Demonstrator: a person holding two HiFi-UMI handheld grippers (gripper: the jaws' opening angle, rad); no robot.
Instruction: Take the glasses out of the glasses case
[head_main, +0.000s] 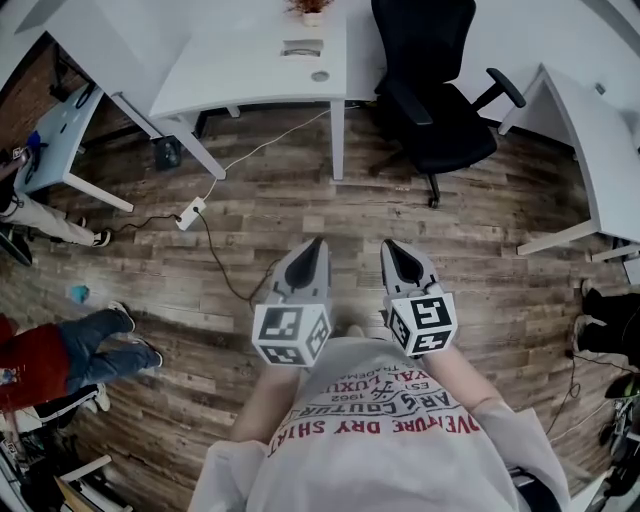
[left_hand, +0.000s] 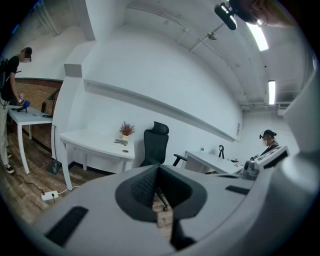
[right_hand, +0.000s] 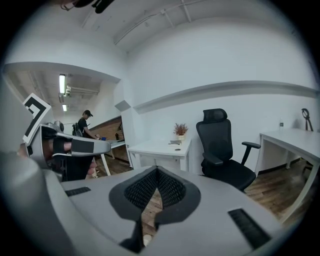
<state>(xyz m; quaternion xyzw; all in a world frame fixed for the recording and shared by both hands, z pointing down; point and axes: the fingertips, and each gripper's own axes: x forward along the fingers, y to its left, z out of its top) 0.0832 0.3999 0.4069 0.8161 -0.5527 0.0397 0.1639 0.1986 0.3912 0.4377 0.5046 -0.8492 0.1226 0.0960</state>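
Observation:
I see no glasses and no object that is clearly a glasses case. A small flat grey object lies on the white desk far ahead, beside a round disc; I cannot tell what it is. My left gripper and right gripper are held side by side in front of the person's chest, high above the wood floor, and point toward that desk. Both are shut with nothing between the jaws. In the left gripper view the left gripper shows its pads meeting; in the right gripper view the right gripper does too.
A black office chair stands right of the desk, with another white desk at the far right. A power strip and its cable lie on the floor. A person's legs are at the left. A potted plant sits on the desk.

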